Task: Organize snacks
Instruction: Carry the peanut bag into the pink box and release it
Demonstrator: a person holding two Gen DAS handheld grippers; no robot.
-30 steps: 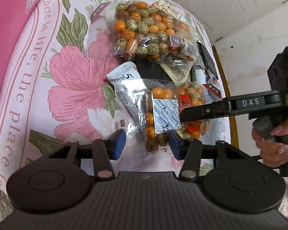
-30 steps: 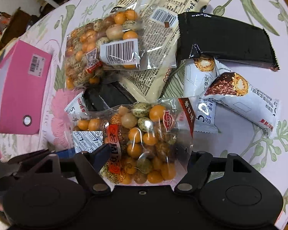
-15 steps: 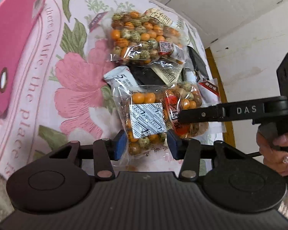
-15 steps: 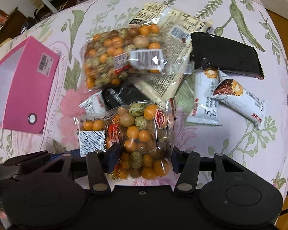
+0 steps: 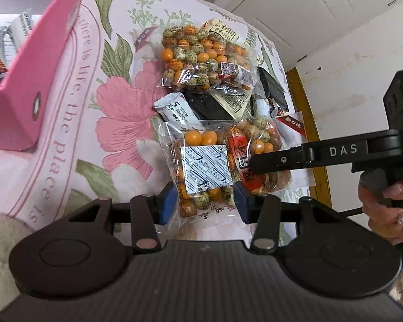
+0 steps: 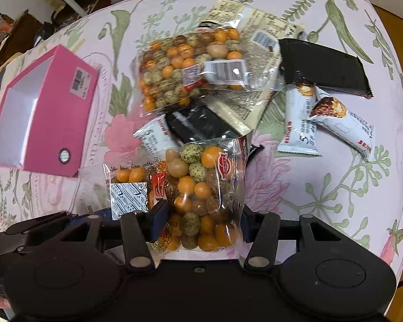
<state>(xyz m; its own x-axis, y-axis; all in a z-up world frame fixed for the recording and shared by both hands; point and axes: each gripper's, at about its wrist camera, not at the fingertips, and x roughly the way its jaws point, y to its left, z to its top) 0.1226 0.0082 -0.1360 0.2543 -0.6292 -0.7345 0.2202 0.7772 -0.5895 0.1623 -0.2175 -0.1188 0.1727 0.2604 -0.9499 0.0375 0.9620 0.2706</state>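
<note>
Floral cloth (image 6: 335, 193) over the bench: pink blossoms, green leaves and sprigs on a pale ground, with a curved band of pink lettering (image 5: 75, 86) along its border. White panelled door (image 5: 303, 13) and white wall (image 5: 362, 61) past the far edge in the left wrist view, wood flooring (image 5: 306, 112) below them. Cluttered shelves and boxes (image 6: 2, 32) in the dim upper-left corner of the right wrist view, too blurred to identify.
</note>
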